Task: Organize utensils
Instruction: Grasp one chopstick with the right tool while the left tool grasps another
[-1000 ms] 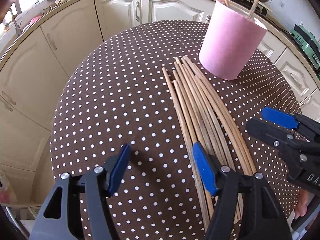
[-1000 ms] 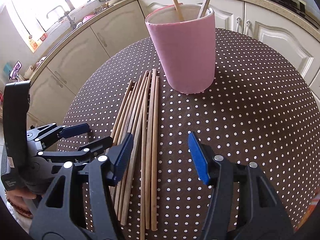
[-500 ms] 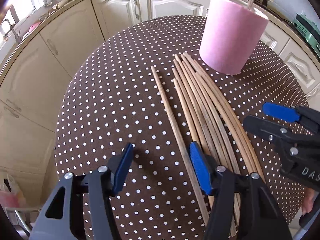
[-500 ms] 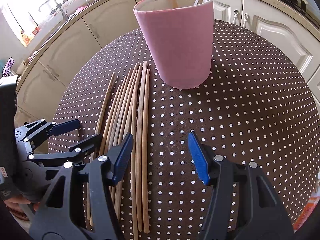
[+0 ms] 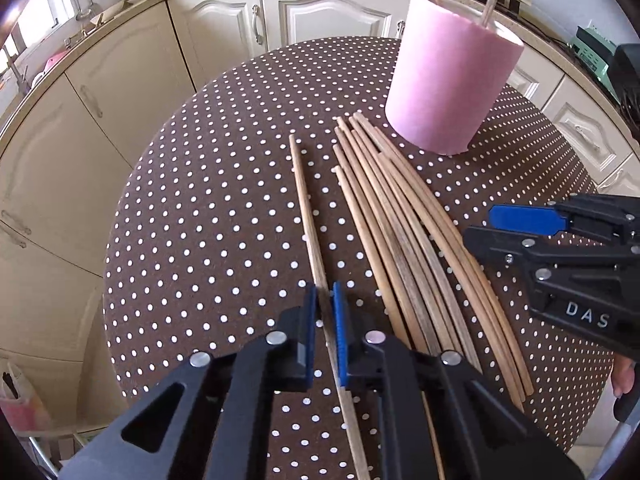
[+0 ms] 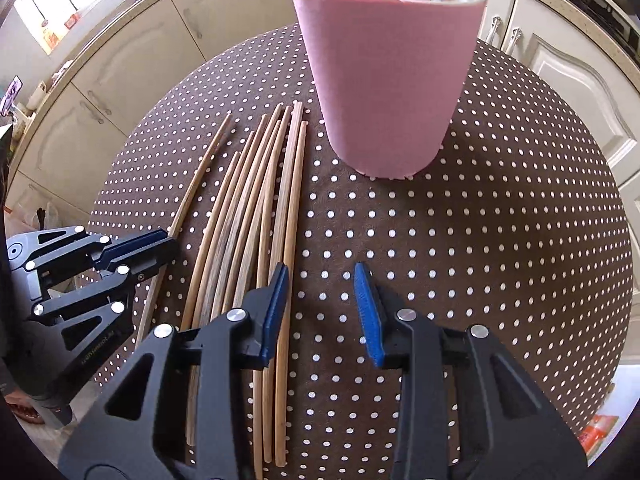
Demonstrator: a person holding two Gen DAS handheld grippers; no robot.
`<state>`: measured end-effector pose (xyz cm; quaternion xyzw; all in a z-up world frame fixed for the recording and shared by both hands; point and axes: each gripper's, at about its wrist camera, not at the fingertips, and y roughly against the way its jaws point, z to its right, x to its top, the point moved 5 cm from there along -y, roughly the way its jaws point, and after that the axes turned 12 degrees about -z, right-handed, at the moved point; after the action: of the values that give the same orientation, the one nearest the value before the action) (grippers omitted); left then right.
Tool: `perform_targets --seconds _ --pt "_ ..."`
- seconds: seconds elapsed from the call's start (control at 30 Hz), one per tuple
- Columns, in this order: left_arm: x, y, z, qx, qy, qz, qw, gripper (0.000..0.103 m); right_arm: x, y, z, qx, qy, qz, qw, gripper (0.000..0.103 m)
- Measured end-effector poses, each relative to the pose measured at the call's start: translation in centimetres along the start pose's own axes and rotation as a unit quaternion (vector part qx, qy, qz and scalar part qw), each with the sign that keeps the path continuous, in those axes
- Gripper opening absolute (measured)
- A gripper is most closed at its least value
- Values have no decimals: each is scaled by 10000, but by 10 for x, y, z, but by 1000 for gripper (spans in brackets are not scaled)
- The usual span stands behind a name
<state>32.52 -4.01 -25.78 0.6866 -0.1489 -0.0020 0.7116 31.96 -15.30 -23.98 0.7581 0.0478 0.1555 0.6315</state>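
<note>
Several wooden chopsticks (image 5: 404,216) lie in a bundle on the brown dotted tablecloth (image 5: 208,216), also seen in the right wrist view (image 6: 256,208). One chopstick (image 5: 306,208) lies apart to the bundle's left. My left gripper (image 5: 326,300) is shut on this single chopstick; it shows in the right wrist view (image 6: 160,240). A pink holder (image 5: 448,80) with two sticks in it stands behind the bundle, also in the right wrist view (image 6: 384,76). My right gripper (image 6: 322,288) is open and empty, just right of the bundle.
Cream kitchen cabinets (image 5: 120,92) and a countertop curve around behind the round table. The table edge (image 5: 108,280) drops off on the left. Bare cloth lies right of the holder (image 6: 500,220).
My left gripper has closed on the single chopstick, which slid left, away from the bundle. My right gripper moved closer toward the holder and stayed open.
</note>
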Motion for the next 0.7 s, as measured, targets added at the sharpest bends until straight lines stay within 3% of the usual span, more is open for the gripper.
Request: perform_targets --seconds 0.27,0.4,0.53,0.7 --pt "-1 -2 3 72 -30 31 10000 8 20 -9 -29 -331 319 -267 9986 32" --pt "-4 -2 1 71 -37 41 10000 8 27 -15 -49 -704 493 -399 9955 24" --pt "-2 -2 1 65 -23 57 10000 8 35 -18 -62 -748 633 -543 9937 14" --pt "1 -4 3 95 -29 62 9999 8 42 -19 -76 -740 785 -669 9919 8"
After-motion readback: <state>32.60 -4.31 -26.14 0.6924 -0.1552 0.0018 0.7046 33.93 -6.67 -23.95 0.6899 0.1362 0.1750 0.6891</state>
